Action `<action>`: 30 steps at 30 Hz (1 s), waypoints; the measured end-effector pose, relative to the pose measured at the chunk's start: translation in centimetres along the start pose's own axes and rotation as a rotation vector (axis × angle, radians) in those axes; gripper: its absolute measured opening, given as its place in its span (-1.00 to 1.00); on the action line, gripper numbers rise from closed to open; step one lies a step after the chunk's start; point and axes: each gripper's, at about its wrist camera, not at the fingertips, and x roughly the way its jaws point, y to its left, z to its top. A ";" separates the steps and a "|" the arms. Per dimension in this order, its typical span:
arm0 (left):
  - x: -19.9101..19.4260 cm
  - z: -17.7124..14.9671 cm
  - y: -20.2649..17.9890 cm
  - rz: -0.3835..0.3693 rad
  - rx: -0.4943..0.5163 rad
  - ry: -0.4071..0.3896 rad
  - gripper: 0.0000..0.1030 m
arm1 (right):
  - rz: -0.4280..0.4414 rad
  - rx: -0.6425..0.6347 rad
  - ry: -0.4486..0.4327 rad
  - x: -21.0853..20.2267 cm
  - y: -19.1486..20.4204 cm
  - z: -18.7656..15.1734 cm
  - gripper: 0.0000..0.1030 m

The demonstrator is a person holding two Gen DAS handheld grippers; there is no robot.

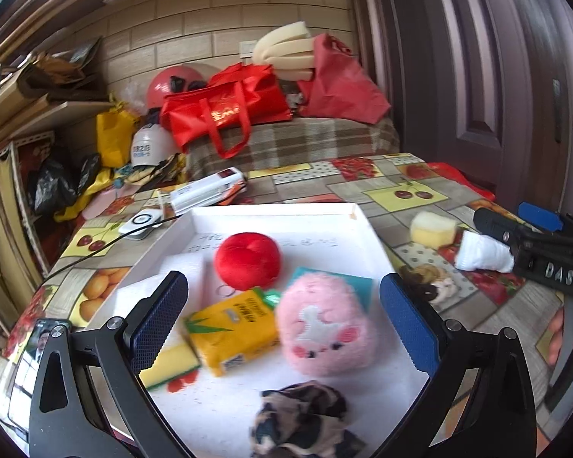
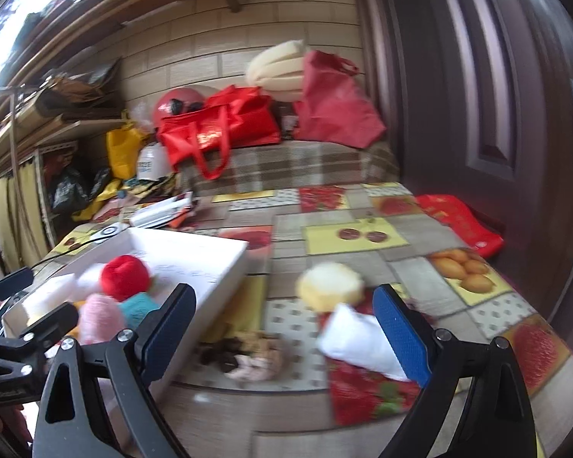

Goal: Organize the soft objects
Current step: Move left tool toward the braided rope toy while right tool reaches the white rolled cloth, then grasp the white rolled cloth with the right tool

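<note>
A white tray [image 1: 347, 225] holds a red plush ball [image 1: 247, 255], a pink plush pig [image 1: 324, 330], a yellow tissue pack [image 1: 233, 330], a yellow-green sponge [image 1: 168, 366] and a dark patterned cloth [image 1: 305, 420]. My left gripper [image 1: 282, 316] is open above the tray, its fingers on either side of the tissue pack and pig. On the tablecloth right of the tray lie a white rolled cloth [image 2: 359, 339], a yellow sponge [image 2: 330, 286] and a brown-pink scrunchie [image 2: 244, 355]. My right gripper [image 2: 286, 332] is open just above them, the white cloth by its right finger.
The table has a fruit-print cloth [image 2: 355, 236]. A white box [image 1: 206, 191] and a small white device [image 1: 141, 221] with a cable lie behind the tray. Red bags [image 1: 225, 110] sit on a plaid bench behind. A dark door [image 1: 477, 76] stands on the right.
</note>
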 end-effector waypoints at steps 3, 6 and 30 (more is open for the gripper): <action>-0.1 0.1 -1.2 -0.019 0.030 -0.002 0.97 | -0.049 0.036 0.006 -0.5 -2.7 0.0 0.83; -0.1 0.2 -2.3 -0.050 0.044 -0.001 0.97 | -0.095 0.061 0.009 -1.0 -4.9 -0.1 0.83; 1.3 0.5 -7.6 -0.215 0.100 0.108 0.97 | 0.036 0.086 0.196 3.8 -9.0 0.3 0.82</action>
